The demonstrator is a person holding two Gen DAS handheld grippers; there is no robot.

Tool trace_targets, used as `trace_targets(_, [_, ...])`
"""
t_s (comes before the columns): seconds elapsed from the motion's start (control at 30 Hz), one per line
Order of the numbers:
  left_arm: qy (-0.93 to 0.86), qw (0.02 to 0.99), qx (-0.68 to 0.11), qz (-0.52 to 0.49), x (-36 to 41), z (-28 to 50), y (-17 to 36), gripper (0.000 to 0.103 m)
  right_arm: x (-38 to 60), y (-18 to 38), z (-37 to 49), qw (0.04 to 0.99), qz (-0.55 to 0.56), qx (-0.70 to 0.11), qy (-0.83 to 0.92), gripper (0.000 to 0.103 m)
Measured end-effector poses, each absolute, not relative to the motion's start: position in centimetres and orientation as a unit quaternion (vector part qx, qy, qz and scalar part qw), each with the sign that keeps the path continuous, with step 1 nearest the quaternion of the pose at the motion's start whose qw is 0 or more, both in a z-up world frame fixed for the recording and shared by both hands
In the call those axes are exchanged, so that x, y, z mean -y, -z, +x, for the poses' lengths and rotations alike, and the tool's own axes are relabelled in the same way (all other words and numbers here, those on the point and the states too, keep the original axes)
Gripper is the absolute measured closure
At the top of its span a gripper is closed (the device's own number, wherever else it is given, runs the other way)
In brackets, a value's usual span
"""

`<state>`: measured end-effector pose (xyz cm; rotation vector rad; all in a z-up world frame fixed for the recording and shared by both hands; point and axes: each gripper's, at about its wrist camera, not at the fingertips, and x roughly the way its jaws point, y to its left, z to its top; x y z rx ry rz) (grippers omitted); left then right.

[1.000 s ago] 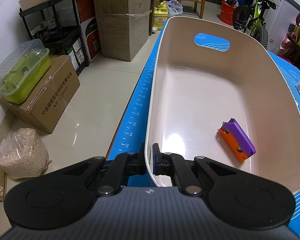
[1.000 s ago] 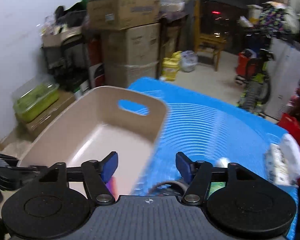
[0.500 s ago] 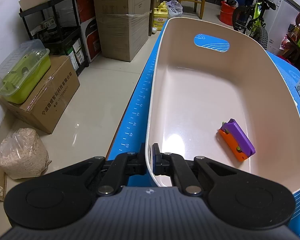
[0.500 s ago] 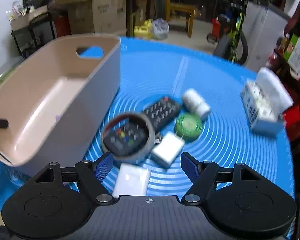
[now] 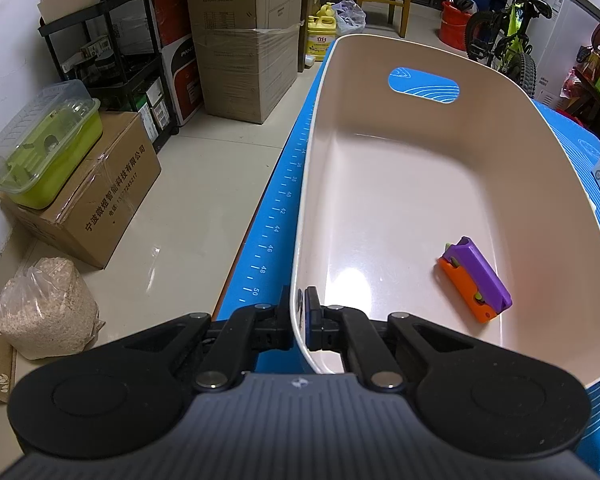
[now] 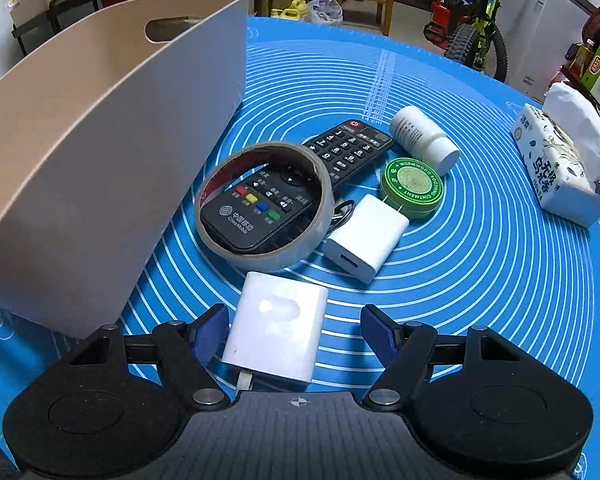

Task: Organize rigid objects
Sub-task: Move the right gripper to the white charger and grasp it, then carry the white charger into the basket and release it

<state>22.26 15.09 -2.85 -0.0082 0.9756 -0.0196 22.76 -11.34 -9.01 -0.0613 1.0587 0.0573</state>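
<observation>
My left gripper (image 5: 300,312) is shut on the near rim of a beige plastic bin (image 5: 388,216); the bin also shows in the right wrist view (image 6: 100,128). An orange and purple toy (image 5: 475,279) lies inside the bin. My right gripper (image 6: 294,336) is open, its fingers either side of a white square charger (image 6: 276,330) on the blue mat (image 6: 480,272). Beyond lie a tape roll (image 6: 264,206) over a black remote (image 6: 300,184), a second white charger (image 6: 366,238), a green tin (image 6: 412,186) and a white bottle (image 6: 424,138).
A tissue pack (image 6: 560,156) sits at the mat's right edge. Left of the table are the floor, cardboard boxes (image 5: 96,184), a green container (image 5: 44,144) and a sack (image 5: 44,312). A bicycle (image 6: 476,28) stands at the back.
My right gripper swung down and right from above the bin to the pile on the mat and now straddles the white charger. The left gripper keeps hold of the bin rim, unmoved.
</observation>
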Motion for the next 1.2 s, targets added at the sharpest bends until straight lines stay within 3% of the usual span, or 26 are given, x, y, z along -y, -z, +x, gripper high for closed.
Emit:
trace_targets(0.1, [0.009,0.883,-0.469,-0.004,-15.1,22.3,2.9,0.097,11.4,9.3,22.9,0.863,-0.022,-0.505,-0.030,0.033])
trace_targets(0.2, [0.009,0.883,-0.469,-0.004,-15.1,22.3,2.9,0.097,11.3,9.2,22.9,0.863,-0.013,-0.503,-0.041,0.048])
trace_targets(0.47, [0.010,0.883,-0.469,-0.006,-14.9,22.3,2.8,0.097,11.4,8.4,22.5,0.868,-0.009,-0.495,-0.039,0.050])
trace_targets(1.2, [0.009,0.883,-0.469,-0.005,-14.8,22.3,2.8,0.097,10.4,-3.3,24.5,0.925,-0.002,-0.376,-0.059,0.051])
